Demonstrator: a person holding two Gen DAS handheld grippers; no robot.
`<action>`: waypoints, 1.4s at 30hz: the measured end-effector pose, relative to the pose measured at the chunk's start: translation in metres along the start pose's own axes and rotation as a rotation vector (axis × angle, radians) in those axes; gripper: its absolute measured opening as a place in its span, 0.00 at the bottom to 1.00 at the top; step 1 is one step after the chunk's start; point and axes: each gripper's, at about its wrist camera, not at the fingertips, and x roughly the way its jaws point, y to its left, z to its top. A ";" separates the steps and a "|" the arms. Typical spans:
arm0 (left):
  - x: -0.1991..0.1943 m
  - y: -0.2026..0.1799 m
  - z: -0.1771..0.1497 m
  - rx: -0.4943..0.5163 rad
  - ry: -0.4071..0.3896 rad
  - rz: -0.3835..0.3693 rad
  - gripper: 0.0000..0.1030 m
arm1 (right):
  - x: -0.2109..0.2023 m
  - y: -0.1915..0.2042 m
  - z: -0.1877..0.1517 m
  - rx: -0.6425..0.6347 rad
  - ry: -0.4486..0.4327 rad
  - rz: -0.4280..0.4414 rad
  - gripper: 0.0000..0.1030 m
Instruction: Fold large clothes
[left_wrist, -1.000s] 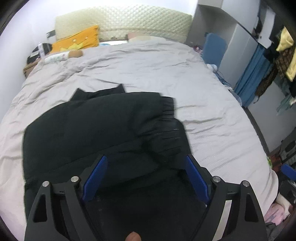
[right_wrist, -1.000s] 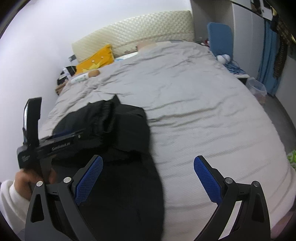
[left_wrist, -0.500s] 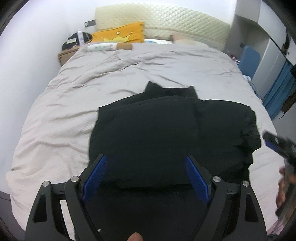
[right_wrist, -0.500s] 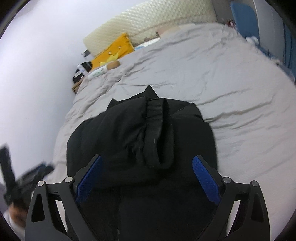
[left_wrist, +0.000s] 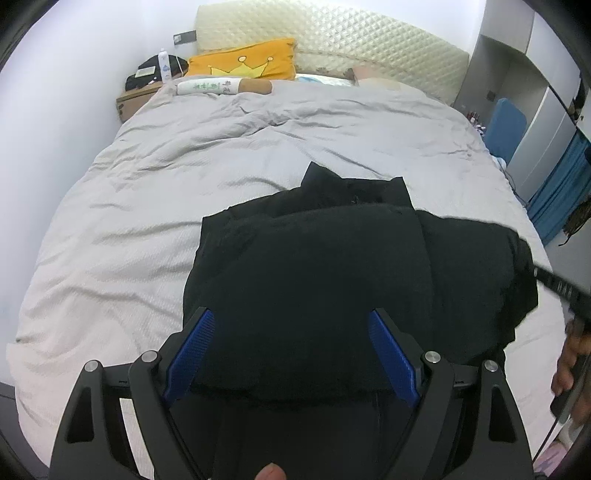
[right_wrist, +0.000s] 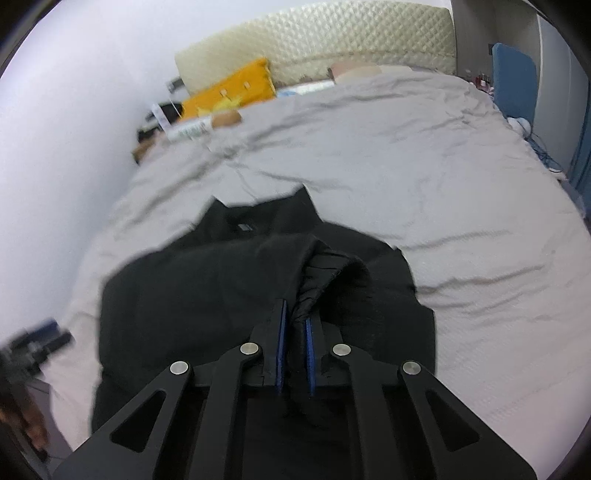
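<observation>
Black folded jacket (left_wrist: 332, 280) lies on the grey duvet (left_wrist: 147, 206) ahead of and beneath the left claw (left_wrist: 291, 350), whose blue pads are spread wide, touching nothing. From the right wrist, the right claw (right_wrist: 294, 350) is pressed together, pinching a ribbed fold of the jacket (right_wrist: 207, 295).

The white bolster pillow (left_wrist: 208, 88) at the head of the bed (left_wrist: 147, 206) carries green characters, too small to read; no other text is legible.
</observation>
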 end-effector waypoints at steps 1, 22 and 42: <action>0.006 -0.001 0.004 0.003 -0.001 0.005 0.83 | 0.003 -0.004 -0.003 0.005 0.008 -0.011 0.05; 0.160 -0.009 0.028 0.039 0.106 0.053 0.94 | 0.124 -0.032 0.000 -0.025 0.171 -0.067 0.09; 0.063 0.042 0.016 -0.026 0.113 0.001 0.95 | 0.025 -0.031 -0.021 0.018 0.176 0.024 0.26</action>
